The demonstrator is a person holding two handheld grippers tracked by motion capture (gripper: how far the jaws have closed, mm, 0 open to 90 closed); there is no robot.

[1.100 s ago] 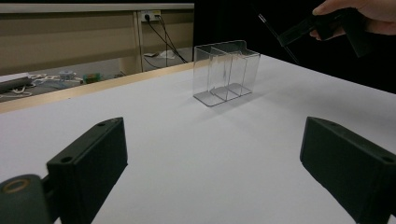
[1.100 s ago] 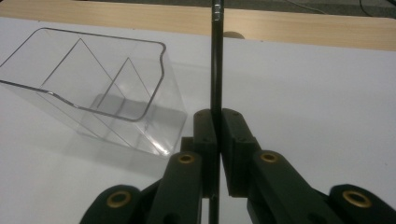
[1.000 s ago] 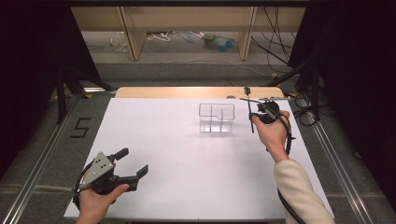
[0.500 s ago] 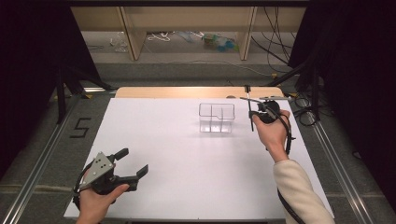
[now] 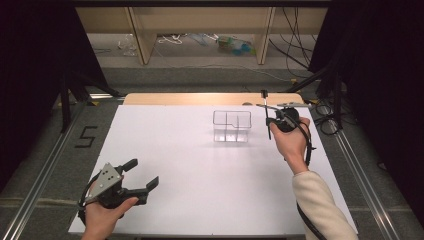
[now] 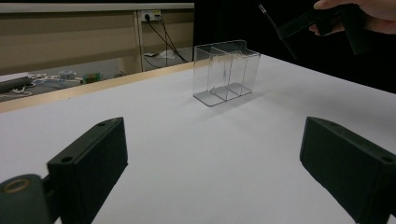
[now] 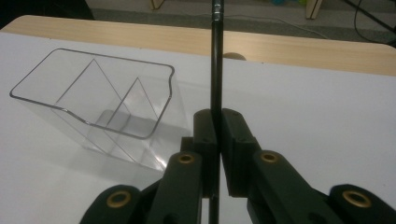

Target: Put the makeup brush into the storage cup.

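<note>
Right gripper (image 5: 270, 116) clamped on a thin black stick (image 7: 215, 70), held upright just right of the clear divided box (image 5: 232, 126); left gripper (image 6: 212, 172) spread wide, well short of the box, bare white table (image 5: 200, 165) between.

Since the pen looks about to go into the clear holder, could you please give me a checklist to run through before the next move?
1. Right gripper shut on the pen: ok.
2. Pen upright in the jaws: ok.
3. Holder upright, compartments empty: ok.
4. Pen over a compartment: not ok; it is beside the holder, on its right in the high view.
5. Left gripper open and away from the holder: ok.
6. Which pen end points down: cannot tell.
</note>
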